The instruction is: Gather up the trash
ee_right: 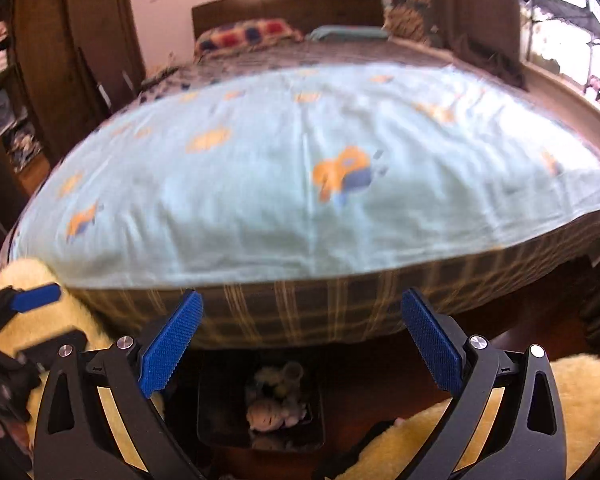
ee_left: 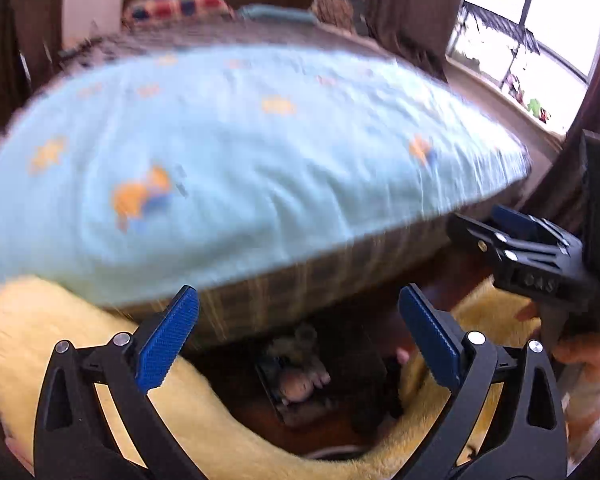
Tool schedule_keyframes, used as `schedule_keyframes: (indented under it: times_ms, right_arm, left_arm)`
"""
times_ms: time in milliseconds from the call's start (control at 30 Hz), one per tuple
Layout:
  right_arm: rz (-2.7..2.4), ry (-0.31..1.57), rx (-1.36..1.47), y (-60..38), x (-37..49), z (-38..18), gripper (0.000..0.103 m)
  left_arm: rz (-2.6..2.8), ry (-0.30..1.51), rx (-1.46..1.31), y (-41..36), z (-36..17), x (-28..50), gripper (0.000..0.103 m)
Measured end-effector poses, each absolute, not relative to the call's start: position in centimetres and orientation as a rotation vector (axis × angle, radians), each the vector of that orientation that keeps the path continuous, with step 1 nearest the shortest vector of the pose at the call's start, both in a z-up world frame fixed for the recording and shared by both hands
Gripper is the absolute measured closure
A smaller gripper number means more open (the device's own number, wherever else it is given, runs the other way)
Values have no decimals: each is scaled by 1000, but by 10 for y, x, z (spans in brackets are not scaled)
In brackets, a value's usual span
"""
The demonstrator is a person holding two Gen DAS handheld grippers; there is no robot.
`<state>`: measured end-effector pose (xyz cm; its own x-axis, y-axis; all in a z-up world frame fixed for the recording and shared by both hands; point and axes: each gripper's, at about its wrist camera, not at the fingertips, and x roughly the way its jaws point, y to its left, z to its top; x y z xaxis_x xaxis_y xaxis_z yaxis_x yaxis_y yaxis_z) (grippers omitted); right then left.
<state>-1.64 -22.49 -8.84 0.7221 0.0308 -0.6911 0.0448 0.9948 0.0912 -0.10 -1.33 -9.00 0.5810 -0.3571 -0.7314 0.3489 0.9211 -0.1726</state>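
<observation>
A dark bin [ee_right: 260,404] stands on the floor at the foot of the bed, with crumpled trash [ee_right: 276,408] inside. It also shows in the left wrist view [ee_left: 300,384], blurred. My left gripper [ee_left: 298,340] is open and empty, above and in front of the bin. My right gripper [ee_right: 302,344] is open and empty, also above the bin. The right gripper appears at the right edge of the left wrist view [ee_left: 512,240]. One blue pad of the left gripper [ee_right: 36,298] shows at the left of the right wrist view.
A bed with a light blue patterned sheet [ee_right: 308,176] fills the middle of both views. A yellow fluffy rug [ee_left: 60,344] lies on the dark floor on both sides of the bin. A window [ee_left: 540,40] is at right, a wardrobe [ee_right: 40,60] at left.
</observation>
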Motion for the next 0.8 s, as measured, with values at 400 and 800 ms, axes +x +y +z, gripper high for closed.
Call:
schedule_keyframes:
  times_ms: [400,800]
  right_arm:
    - [-88,555,18,-218,-39,-23,3]
    - [-142,485,44,-220,-48,-4,3]
  left_arm:
    - [-341,611,-14,-4,-16,-14,8]
    - [-297,526,-38,0,6,-22,8]
